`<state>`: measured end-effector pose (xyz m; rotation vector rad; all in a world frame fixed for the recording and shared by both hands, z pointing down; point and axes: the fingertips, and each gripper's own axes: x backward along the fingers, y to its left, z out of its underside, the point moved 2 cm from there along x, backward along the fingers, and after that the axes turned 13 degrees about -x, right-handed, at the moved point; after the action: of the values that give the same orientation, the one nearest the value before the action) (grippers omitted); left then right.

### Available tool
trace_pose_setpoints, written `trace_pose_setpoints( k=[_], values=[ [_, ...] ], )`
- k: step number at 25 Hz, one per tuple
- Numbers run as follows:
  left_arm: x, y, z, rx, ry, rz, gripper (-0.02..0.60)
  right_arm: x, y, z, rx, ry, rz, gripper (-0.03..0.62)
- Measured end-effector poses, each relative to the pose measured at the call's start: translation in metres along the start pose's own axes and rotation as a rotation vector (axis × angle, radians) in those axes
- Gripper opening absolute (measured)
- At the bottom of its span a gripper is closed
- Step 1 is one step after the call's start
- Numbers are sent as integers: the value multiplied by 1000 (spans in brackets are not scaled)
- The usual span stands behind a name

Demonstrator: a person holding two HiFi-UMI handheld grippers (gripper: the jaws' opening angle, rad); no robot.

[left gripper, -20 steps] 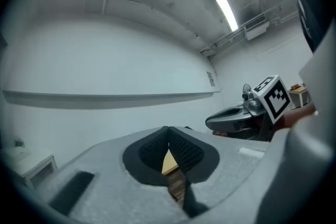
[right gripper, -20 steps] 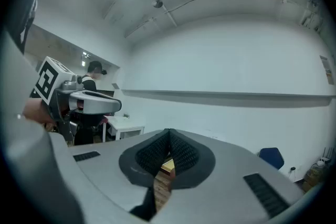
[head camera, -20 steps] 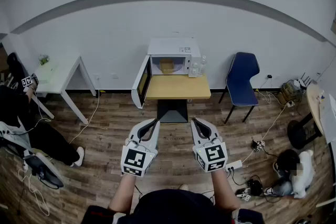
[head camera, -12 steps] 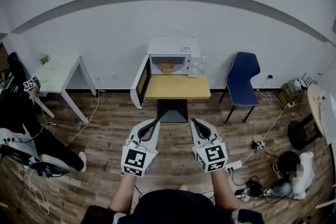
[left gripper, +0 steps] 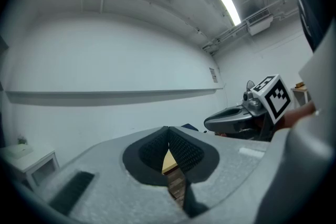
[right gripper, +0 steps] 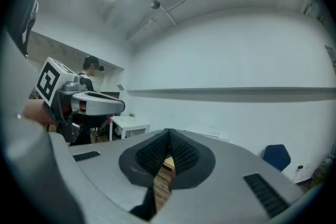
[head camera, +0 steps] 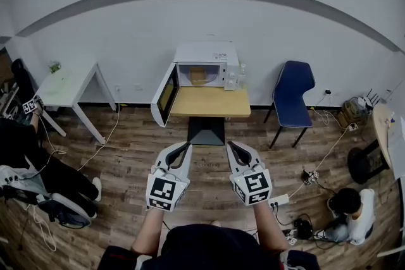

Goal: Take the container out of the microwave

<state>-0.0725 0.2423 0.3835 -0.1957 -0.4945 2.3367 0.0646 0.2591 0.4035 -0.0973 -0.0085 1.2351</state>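
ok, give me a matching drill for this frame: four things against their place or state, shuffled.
1 container
2 microwave door
3 blue chair
4 right gripper

A swung open
B inside the microwave
C jaws shut, nothing held
D right of the wooden table

Pairs: 1-B, 2-A, 3-D, 4-C

Your head view drifted: the microwave (head camera: 205,52), its open door (head camera: 162,96) and the wooden table (head camera: 212,103) now sit slightly further left and higher in it. The seated person at far left (head camera: 38,167) lowered their marker cube (head camera: 29,106) and shifted their legs. The crouching person at near right (head camera: 354,212) moved slightly nearer.
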Motion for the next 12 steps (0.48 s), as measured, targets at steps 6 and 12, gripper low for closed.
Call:
trace_pose_setpoints(
  k=[6, 12],
  values=[
    [-19, -26, 4, -2, 35, -9, 15, 6, -34, 17, -45, 27, -14, 8],
    [-35, -35, 6, -21, 52, -8, 15, -4, -53, 25, -68, 42, -29, 9]
  ],
)
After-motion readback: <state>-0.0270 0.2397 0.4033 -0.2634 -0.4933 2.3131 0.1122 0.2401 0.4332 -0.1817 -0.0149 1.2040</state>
